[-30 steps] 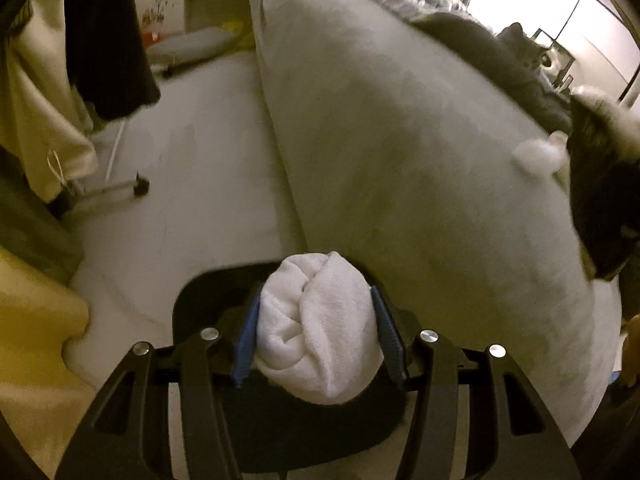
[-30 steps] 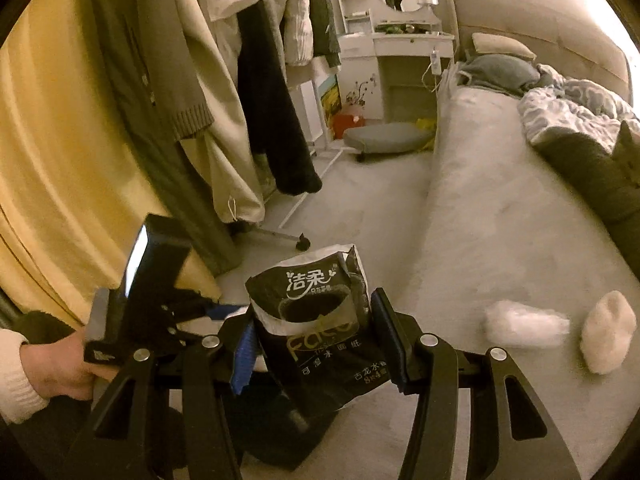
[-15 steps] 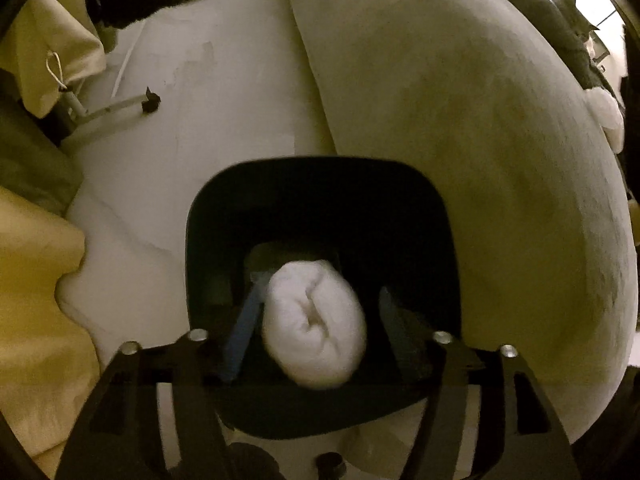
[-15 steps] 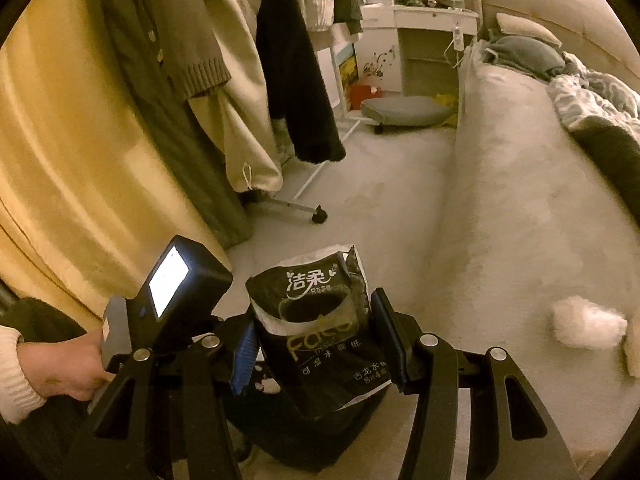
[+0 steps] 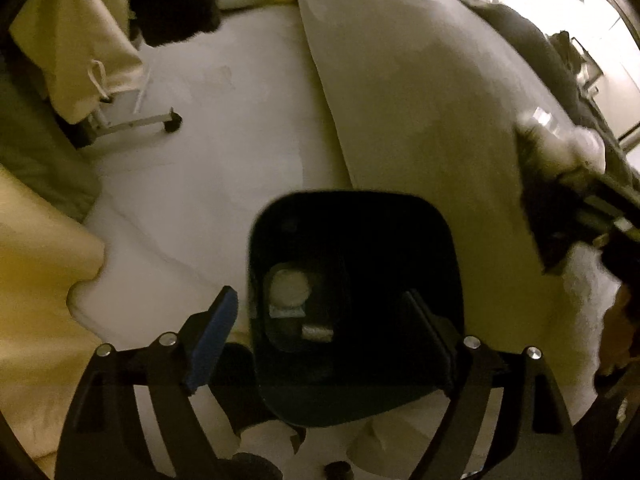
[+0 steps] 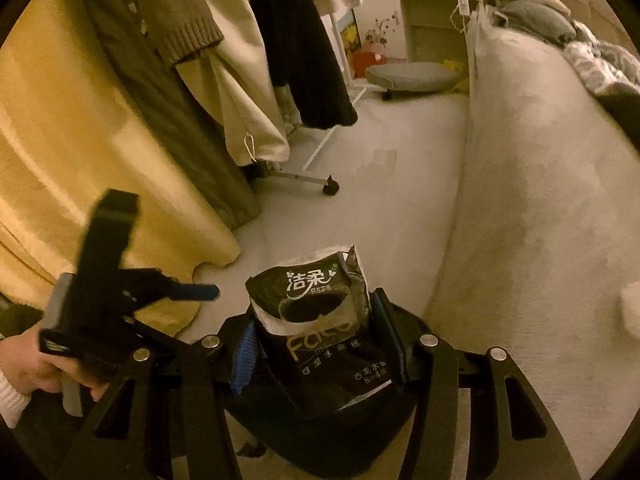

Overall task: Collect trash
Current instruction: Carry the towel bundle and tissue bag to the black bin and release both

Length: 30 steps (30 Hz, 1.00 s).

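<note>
My left gripper [image 5: 324, 328] is open and empty above the black trash bin [image 5: 436, 220] on the floor beside the bed. A white tissue wad [image 5: 289, 290] lies at the bottom of the bin. My right gripper [image 6: 320, 340] is shut on a black tissue wrapper [image 6: 320, 320] with white print and holds it over the bin's rim [image 6: 416, 320]. The left gripper also shows in the right wrist view [image 6: 200, 292], at the left. One white wad [image 6: 632, 308] lies on the bed at the right edge.
A grey bed [image 6: 540, 160] fills the right side. A clothes rack with hanging coats [image 6: 240, 80] and a wheeled foot [image 6: 330, 188] stands left. A yellow blanket [image 6: 80, 140] hangs at far left. A white dresser [image 6: 420, 12] and grey cushion [image 6: 412, 76] stand at the back.
My left gripper opened and the white tissue wad dropped into the bin. My right gripper moved closer over the bin with the wrapper still held.
</note>
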{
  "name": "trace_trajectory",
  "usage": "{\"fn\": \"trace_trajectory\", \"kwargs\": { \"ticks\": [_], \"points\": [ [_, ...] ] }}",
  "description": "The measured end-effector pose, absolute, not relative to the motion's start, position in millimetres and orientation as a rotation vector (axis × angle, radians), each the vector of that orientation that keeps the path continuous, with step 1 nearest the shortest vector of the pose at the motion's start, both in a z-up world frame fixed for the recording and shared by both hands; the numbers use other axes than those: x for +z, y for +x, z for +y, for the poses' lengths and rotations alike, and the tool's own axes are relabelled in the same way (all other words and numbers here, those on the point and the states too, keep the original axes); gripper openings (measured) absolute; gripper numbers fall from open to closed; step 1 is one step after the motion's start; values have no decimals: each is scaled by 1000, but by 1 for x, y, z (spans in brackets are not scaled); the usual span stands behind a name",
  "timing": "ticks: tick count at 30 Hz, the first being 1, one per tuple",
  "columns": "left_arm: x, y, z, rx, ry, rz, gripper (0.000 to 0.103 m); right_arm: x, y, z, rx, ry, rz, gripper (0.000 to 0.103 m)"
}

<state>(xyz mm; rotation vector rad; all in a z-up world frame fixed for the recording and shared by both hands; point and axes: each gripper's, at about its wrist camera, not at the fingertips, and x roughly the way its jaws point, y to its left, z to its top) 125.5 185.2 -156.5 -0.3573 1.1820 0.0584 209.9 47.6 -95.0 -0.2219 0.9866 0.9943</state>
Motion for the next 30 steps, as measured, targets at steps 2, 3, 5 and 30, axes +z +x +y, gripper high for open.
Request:
{"fn": "trace_trajectory", "kwargs": {
  "ticks": [2, 3, 5, 30],
  "points": [
    [-151, 125, 192, 75, -368, 1160, 86, -101, 212, 52, 988, -212, 1005, 53],
    [-147, 124, 197, 85, -369, 1144, 85, -103, 213, 54, 984, -215, 1011, 53],
    [-137, 123, 203, 92, -376, 1112, 83, -110, 213, 60, 969, -235, 1026, 53],
    [-35, 110, 213, 58, -355, 773, 60, -197, 195, 96, 898, -459, 1247, 55]
  ]
}}
